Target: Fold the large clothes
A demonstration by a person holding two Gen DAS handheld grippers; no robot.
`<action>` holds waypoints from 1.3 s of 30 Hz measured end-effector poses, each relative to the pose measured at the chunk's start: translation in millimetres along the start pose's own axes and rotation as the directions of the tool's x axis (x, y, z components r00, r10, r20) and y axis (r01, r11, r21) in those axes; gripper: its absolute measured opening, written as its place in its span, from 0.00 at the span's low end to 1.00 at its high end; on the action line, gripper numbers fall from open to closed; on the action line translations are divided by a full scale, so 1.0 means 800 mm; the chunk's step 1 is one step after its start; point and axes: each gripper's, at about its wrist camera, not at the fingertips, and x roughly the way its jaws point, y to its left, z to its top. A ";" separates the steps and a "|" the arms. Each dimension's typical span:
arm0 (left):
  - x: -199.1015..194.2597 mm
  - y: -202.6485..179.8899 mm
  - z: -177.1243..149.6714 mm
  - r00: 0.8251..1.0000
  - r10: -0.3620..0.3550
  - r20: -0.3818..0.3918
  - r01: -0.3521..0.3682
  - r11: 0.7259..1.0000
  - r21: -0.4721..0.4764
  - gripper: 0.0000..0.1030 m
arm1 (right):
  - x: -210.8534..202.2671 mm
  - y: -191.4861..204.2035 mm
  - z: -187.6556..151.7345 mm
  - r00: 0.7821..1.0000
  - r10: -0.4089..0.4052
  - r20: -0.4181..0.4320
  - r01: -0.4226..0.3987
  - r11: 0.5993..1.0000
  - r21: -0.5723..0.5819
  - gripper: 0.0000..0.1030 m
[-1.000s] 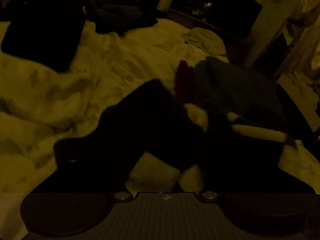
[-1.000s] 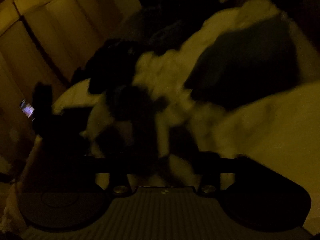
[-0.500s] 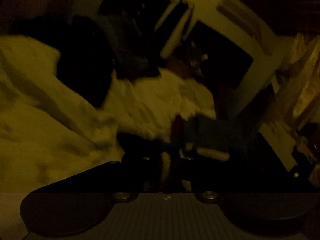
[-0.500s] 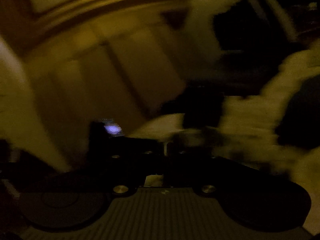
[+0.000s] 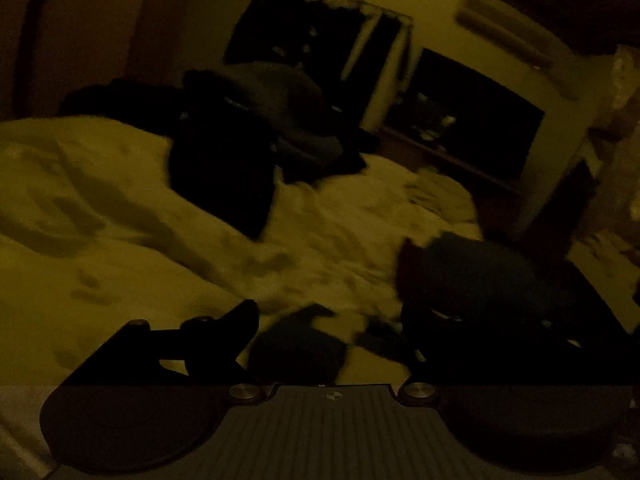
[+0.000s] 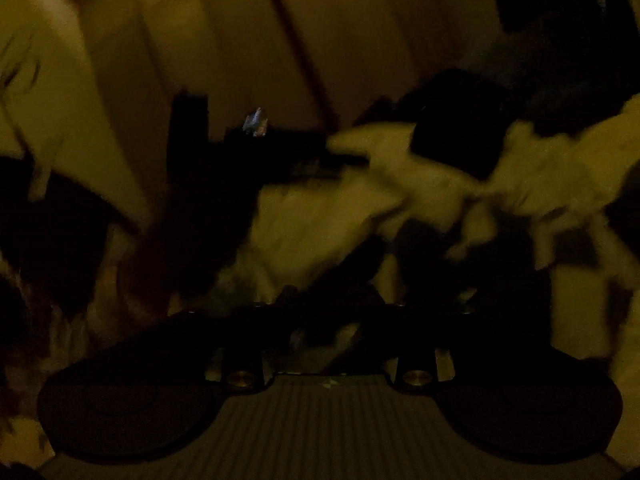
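Observation:
The room is very dim. In the left wrist view a dark garment with pale patches (image 5: 300, 348) lies on the pale bedcover (image 5: 120, 240) right in front of my left gripper (image 5: 332, 332), whose fingers (image 5: 224, 328) stand wide apart. A dark folded pile (image 5: 492, 280) lies to the right. In the right wrist view the same patterned garment (image 6: 400, 240) stretches away from my right gripper (image 6: 332, 312). Its fingers are lost in shadow and blur.
More dark clothes (image 5: 256, 132) are heaped at the far side of the bed. A dark shelf unit (image 5: 472, 120) stands beyond. Pale wardrobe doors (image 6: 200, 60) and a small lit screen (image 6: 256, 122) show past the bed edge.
Both grippers swung up and then came back down toward the bed. The left gripper's fingers now stand apart. The dark garment in front of it looks smaller and lower.

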 end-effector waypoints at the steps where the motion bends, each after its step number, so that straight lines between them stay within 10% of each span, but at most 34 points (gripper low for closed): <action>1: 0.008 -0.005 0.000 0.999 -0.036 -0.021 0.036 0.999 -0.005 1.00 | -0.010 0.000 0.008 0.999 -0.028 0.042 0.027 0.999 0.017 0.55; 8: 0.039 -0.035 -0.002 0.995 -0.079 -0.061 0.084 0.994 0.074 1.00 | -0.071 -0.041 0.016 0.896 -0.417 0.154 0.401 0.907 0.126 0.61; 14: 0.058 -0.043 -0.015 0.991 -0.073 -0.115 0.086 0.990 0.112 1.00 | -0.050 -0.015 0.001 0.904 -0.427 0.015 0.427 0.902 -0.064 0.65; 17: 0.061 -0.036 -0.018 0.989 -0.059 -0.138 0.073 0.992 0.098 1.00 | -0.023 -0.008 -0.012 0.863 -0.490 -0.125 0.468 0.867 -0.172 0.63; 19: 0.063 -0.032 -0.017 0.988 -0.052 -0.147 0.066 0.993 0.095 1.00 | -0.020 -0.019 -0.032 0.827 -0.523 -0.206 0.494 0.851 -0.177 0.47; 21: 0.065 -0.030 -0.015 0.988 -0.041 -0.149 0.056 0.993 0.099 1.00 | -0.019 -0.038 -0.045 0.799 -0.542 -0.261 0.523 0.840 -0.144 0.12; 22: 0.066 -0.031 -0.013 0.988 -0.037 -0.149 0.053 0.993 0.102 1.00 | -0.022 -0.047 -0.050 0.787 -0.561 -0.256 0.548 0.827 -0.128 0.11; 26: 0.078 -0.035 -0.002 0.988 -0.033 -0.148 0.052 0.991 0.126 1.00 | -0.076 -0.055 -0.042 0.795 -0.606 -0.034 0.607 0.793 0.056 0.08; 30: 0.091 -0.052 0.015 0.991 -0.046 -0.127 0.069 0.981 0.180 1.00 | -0.130 -0.054 -0.023 0.681 -0.686 0.255 0.656 0.727 0.205 0.06; 32: 0.098 -0.071 0.019 0.988 -0.071 -0.134 0.104 0.959 0.263 1.00 | -0.139 -0.056 -0.019 0.580 -0.757 0.302 0.729 0.647 0.222 0.06; 34: 0.107 -0.092 0.017 0.984 -0.089 -0.152 0.139 0.923 0.360 1.00 | -0.135 -0.073 -0.021 0.529 -0.800 0.284 0.775 0.591 0.222 0.06; 39: 0.148 -0.140 0.017 0.994 -0.016 -0.104 0.078 0.780 0.620 1.00 | -0.125 -0.122 -0.051 0.532 -0.833 0.151 0.768 0.550 0.328 0.06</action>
